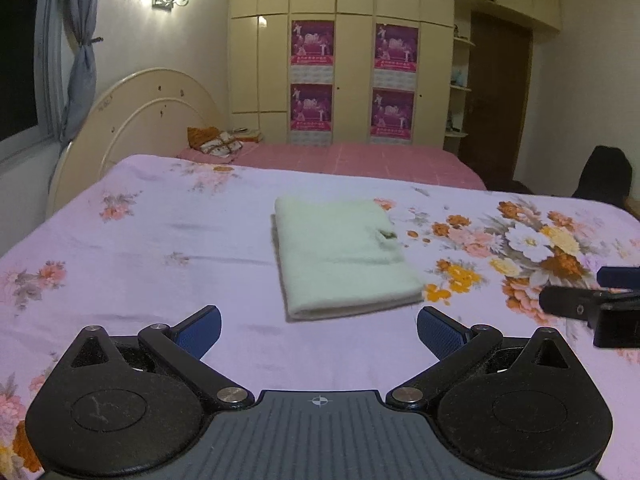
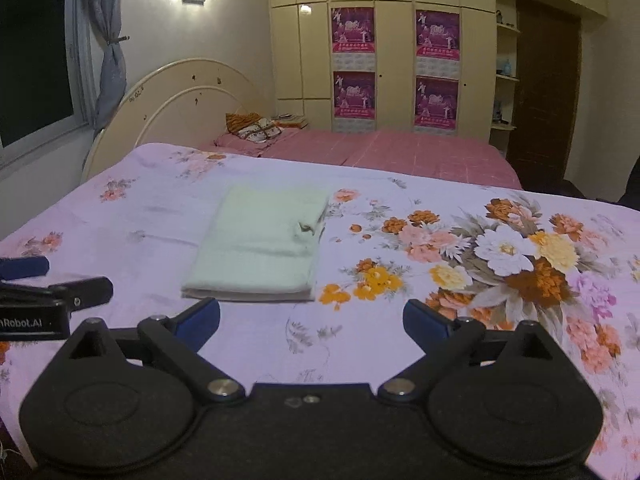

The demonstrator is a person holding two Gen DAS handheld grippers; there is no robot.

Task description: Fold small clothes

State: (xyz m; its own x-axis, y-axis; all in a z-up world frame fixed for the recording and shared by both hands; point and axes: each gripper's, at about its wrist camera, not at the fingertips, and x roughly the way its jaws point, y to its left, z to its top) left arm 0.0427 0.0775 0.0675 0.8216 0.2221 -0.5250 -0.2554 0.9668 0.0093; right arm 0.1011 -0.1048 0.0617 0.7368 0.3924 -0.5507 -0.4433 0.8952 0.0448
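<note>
A pale green cloth (image 1: pixel 340 252) lies folded into a neat rectangle on the floral lilac sheet (image 1: pixel 140 240); a small tag shows on its top right. It also shows in the right wrist view (image 2: pixel 260 244). My left gripper (image 1: pixel 319 330) is open and empty, just short of the cloth's near edge. My right gripper (image 2: pixel 311 322) is open and empty, near the cloth's right front corner. Each gripper's side shows in the other view: the right one (image 1: pixel 592 300) and the left one (image 2: pixel 52 292).
The sheet (image 2: pixel 480 248) covers a flat surface with its far edge ahead. Behind it stands a pink bed (image 1: pixel 360 158) with folded clothes (image 1: pixel 220 142) by the headboard. Wardrobes with posters (image 1: pixel 352 80), a door and a window lie beyond.
</note>
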